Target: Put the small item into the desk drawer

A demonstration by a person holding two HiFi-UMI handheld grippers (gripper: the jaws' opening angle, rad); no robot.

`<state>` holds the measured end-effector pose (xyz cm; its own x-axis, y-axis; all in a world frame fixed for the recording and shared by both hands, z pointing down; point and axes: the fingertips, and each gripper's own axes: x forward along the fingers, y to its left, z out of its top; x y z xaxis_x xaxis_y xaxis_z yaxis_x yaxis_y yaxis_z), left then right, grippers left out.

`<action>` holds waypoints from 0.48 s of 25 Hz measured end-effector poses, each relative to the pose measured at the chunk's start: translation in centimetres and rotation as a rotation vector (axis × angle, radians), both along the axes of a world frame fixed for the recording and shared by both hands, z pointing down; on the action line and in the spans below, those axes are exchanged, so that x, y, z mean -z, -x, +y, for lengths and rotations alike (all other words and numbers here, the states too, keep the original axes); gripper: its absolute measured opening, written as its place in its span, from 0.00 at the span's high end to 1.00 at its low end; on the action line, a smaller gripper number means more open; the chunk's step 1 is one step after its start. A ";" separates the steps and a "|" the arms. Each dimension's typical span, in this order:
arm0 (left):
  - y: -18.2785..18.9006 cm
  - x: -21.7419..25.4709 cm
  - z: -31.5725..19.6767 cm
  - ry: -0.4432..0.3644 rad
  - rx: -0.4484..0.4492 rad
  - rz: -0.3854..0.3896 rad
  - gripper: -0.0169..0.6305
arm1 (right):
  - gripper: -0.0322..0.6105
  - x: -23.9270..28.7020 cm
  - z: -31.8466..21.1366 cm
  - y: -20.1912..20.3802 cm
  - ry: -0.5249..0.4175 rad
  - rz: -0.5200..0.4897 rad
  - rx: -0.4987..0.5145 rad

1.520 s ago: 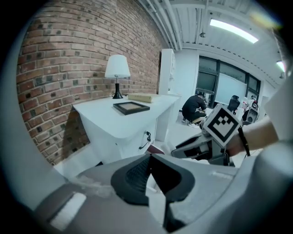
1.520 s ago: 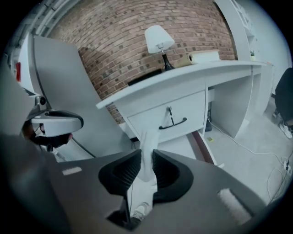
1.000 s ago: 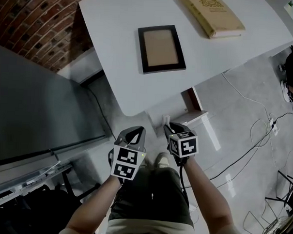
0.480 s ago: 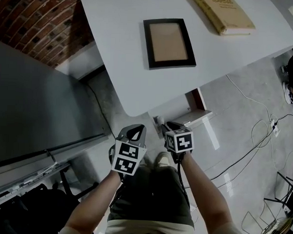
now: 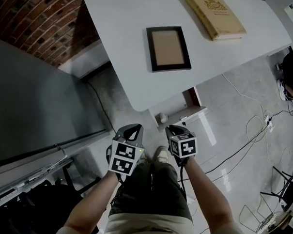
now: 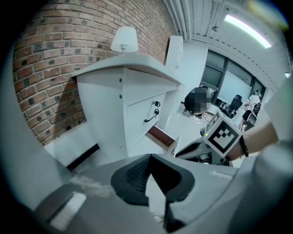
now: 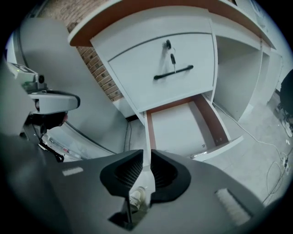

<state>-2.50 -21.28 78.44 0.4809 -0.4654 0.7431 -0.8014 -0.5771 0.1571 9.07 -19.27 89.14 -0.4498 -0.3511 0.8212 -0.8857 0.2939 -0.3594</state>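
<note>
Jaws of the right gripper [image 7: 146, 157] stand nearly together, with only a narrow slit between the pads. Nothing is seen clamped in that slit. A pale shape [image 7: 136, 197] shows low in the gap near the jaw roots, and what it is cannot be determined. Jaws of the left gripper [image 6: 150, 157] meet at the tips and hold nothing.

Position: in the head view the left gripper [image 5: 132, 131] and the right gripper [image 5: 172, 129] are held side by side in front of the person's legs. Both point toward the desk.

Drawer [image 7: 178, 128]: pulled out at the bottom of the white desk cabinet, directly ahead of the right gripper. Its inside is white and its side walls are brown. The cabinet door above it carries a dark handle [image 7: 173, 72], with keys [image 7: 170, 51] hanging from the lock.

Small item: not identifiable with certainty in any view. A small pale object [image 5: 162, 118] sits just beside the drawer's left front corner, near the right gripper's tips. Whether it is the item cannot be told.

Worktop [image 5: 124, 69]: carries a dark picture frame [image 5: 168, 48] and a tan book [image 5: 215, 16], lying near each other but apart. The left gripper view shows a white lamp [image 6: 124, 39] on the worktop beside the brick wall [image 6: 46, 59].
</note>
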 end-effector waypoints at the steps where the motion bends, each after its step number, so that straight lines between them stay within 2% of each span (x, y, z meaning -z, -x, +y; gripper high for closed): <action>1: 0.2 1.0 0.2 -0.001 0.001 0.000 0.97 | 0.87 1.3 0.1 0.1 -0.013 -0.003 0.003; 6: 1.2 7.4 0.6 -0.025 -0.003 0.007 0.97 | 0.92 9.6 0.6 0.7 -0.085 -0.027 -0.002; 12: 1.5 16.3 0.6 -0.088 -0.019 0.042 0.97 | 0.93 20.9 0.4 0.8 -0.178 -0.052 -0.038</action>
